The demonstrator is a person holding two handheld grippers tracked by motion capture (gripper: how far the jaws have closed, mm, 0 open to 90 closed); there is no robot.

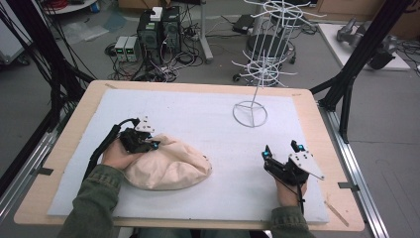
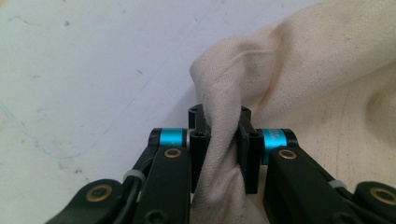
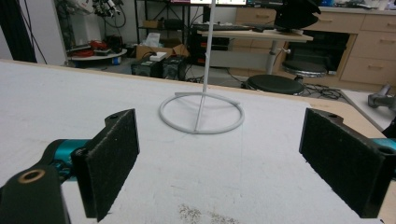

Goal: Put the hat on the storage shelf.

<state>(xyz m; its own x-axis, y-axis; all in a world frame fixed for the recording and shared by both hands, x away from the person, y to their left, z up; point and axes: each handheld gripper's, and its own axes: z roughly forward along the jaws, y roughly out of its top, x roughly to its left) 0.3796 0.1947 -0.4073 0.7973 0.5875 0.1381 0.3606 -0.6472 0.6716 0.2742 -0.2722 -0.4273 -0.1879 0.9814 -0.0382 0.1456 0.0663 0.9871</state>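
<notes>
A cream cloth bag (image 1: 168, 168) lies crumpled in a soft, rounded heap on the near left part of the white desk (image 1: 208, 124). A bunched fold at its left edge (image 2: 222, 140) stands pinched upward, the fabric creased and slightly speckled.

A lab: computer towers (image 1: 158, 29), tangled cables (image 1: 163, 67), black frame rig (image 1: 361, 54).

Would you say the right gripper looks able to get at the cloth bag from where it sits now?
Probably yes: bare white mat lies between the open right gripper and the cloth bag, with the wire stand farther back, off that path.
</notes>
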